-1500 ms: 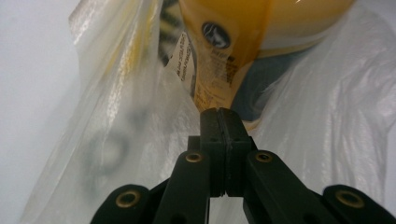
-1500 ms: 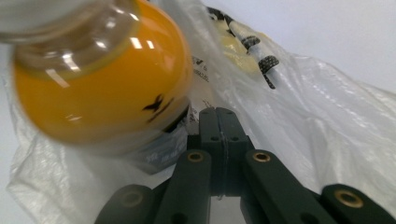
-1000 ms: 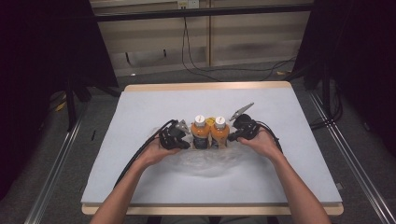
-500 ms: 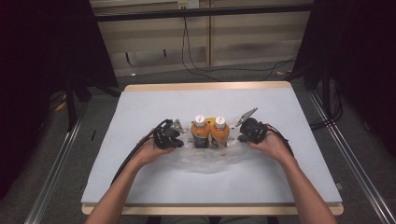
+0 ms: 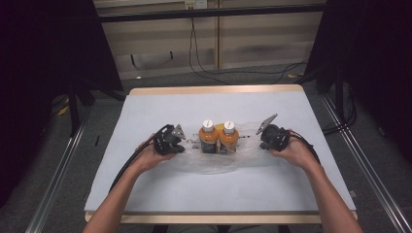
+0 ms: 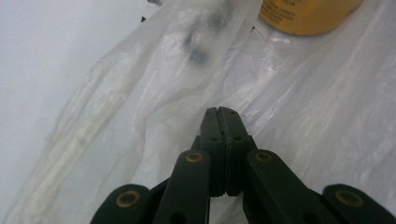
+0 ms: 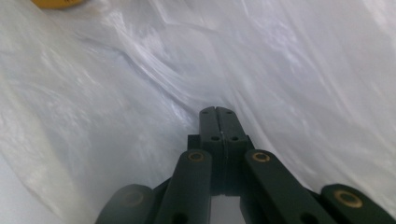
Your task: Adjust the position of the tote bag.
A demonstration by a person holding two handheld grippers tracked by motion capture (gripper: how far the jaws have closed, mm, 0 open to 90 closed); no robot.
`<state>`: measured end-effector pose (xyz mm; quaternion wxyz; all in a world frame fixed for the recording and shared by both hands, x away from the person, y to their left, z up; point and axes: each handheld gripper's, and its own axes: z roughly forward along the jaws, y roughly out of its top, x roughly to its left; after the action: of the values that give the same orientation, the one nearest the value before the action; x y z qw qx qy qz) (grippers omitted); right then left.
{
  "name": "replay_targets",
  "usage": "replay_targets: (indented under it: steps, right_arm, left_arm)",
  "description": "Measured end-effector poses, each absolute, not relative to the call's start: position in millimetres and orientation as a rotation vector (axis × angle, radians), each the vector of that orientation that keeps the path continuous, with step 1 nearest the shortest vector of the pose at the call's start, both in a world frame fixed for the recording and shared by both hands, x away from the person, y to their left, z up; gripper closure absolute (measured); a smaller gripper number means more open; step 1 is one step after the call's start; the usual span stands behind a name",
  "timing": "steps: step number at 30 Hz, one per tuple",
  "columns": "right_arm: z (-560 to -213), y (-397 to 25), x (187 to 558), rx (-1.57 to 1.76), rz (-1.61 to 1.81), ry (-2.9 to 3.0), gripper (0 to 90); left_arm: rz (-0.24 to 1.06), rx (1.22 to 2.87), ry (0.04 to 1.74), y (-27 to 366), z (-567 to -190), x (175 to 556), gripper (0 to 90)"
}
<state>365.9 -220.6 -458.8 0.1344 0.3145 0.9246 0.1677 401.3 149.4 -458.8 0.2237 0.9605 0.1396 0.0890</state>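
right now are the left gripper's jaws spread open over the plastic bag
No, in the left gripper view the left gripper has its two black jaws pressed together at the tips over the clear plastic bag.

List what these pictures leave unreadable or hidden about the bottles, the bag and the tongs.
- Bottle labels: the two orange bottles are too small in the high view; the left gripper view cuts one off at its top edge.
- Whether the shut left tongs and right tongs pinch the clear plastic bag: no film shows between the pads.
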Motion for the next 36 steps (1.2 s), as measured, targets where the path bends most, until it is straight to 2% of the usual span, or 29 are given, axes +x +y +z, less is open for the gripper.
replay_targets:
  steps: [7,13,19,27,36]
  right_arm:
    - [-458.9,-227.7,364.2,0.915,0.486,2.665,90.0]
    - [-459.2,-232.6,359.9,0.924,0.5,2.659,90.0]
    - [-460.8,-234.9,357.7,0.918,0.546,2.642,90.0]
    - [-460.6,-235.3,358.8,0.912,0.566,2.66,90.0]
    - [-459.3,-239.3,354.8,0.911,0.555,2.667,90.0]
  left_arm:
    - [0.234,2.65,0.401,154.5,-458.6,398.0,90.0]
    - [0.279,2.657,0.389,158.4,-458.9,387.9,90.0]
    - [0.26,2.564,0.464,182.7,-463.7,380.4,90.0]
    - [0.304,2.587,0.464,189.6,-462.7,373.2,90.0]
    - [0.26,2.532,0.52,203.8,-464.8,375.8,90.0]
